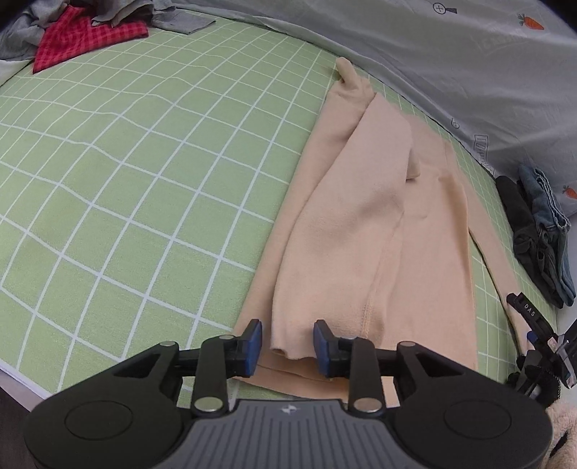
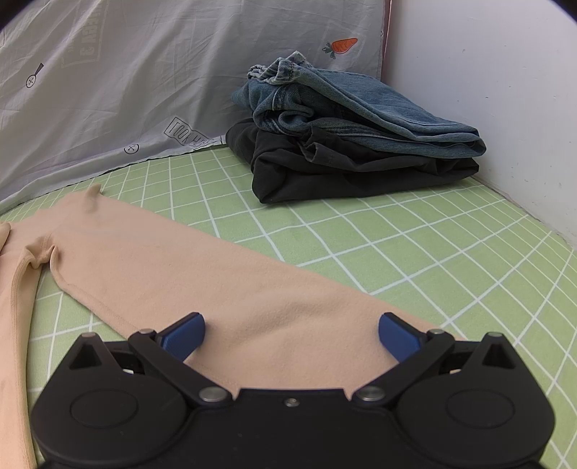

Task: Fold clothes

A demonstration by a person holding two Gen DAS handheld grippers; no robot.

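A beige pair of tights or leggings (image 1: pixel 375 231) lies flat on the green checked bed sheet (image 1: pixel 144 162), with one leg folded over the other. My left gripper (image 1: pixel 287 342) is open, its blue pads either side of the folded leg's near end. My right gripper (image 2: pixel 290 333) is wide open and low over the other beige leg (image 2: pixel 202 267), with cloth between the pads. The right gripper also shows at the right edge of the left wrist view (image 1: pixel 541 335).
A folded stack of blue jeans (image 2: pixel 346 108) on a black garment (image 2: pixel 346 169) sits by the white wall (image 2: pixel 505 90). A grey carrot-print quilt (image 2: pixel 126 72) lies along the back. A pile of red checked cloth (image 1: pixel 83 39) and grey clothes (image 1: pixel 21 32) lies at the far left.
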